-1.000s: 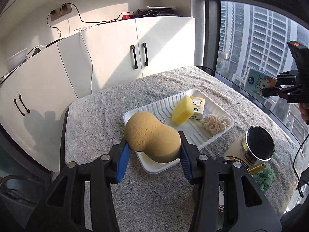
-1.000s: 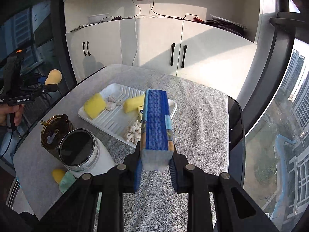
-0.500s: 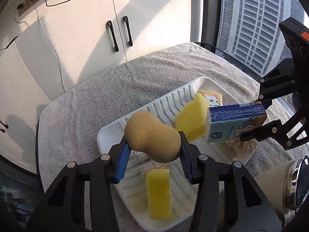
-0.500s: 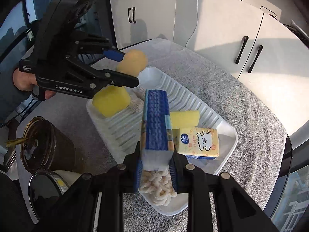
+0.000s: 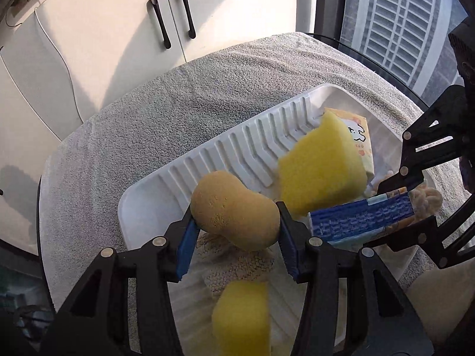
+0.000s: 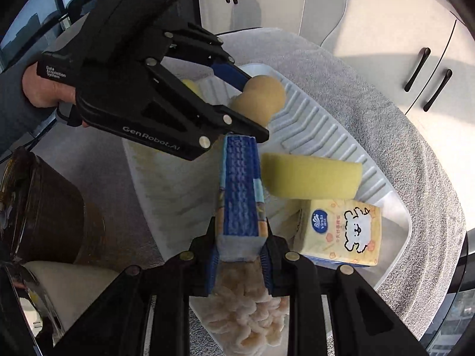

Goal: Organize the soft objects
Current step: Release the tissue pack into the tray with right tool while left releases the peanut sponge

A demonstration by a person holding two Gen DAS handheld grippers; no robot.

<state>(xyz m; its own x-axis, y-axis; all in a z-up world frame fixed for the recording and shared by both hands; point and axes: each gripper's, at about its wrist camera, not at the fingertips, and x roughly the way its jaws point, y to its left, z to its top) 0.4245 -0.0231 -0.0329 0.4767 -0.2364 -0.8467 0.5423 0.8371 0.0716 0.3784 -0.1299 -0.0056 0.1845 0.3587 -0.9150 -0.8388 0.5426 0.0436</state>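
Our left gripper [image 5: 236,228], jaws opening around the tan peanut-shaped sponge [image 5: 234,210], hangs directly over the white ribbed plastic tray [image 5: 237,148]; our right gripper [image 6: 239,262] clamps the blue tissue pack [image 6: 240,195], long axis along its fingers, beside it.

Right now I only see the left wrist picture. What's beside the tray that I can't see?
Observer: A dark brown cup stands just off the white tray, on the left of the right wrist view.
Operator: What's under the blue pack?
Observer: A pale knotted bundle spreads out below the right gripper, which clamps the blue pack. You see only its tip.
Operator: What's on the yellow pack?
Observer: The yellow pack shows a round blue logo beside a white woolly cartoon animal.
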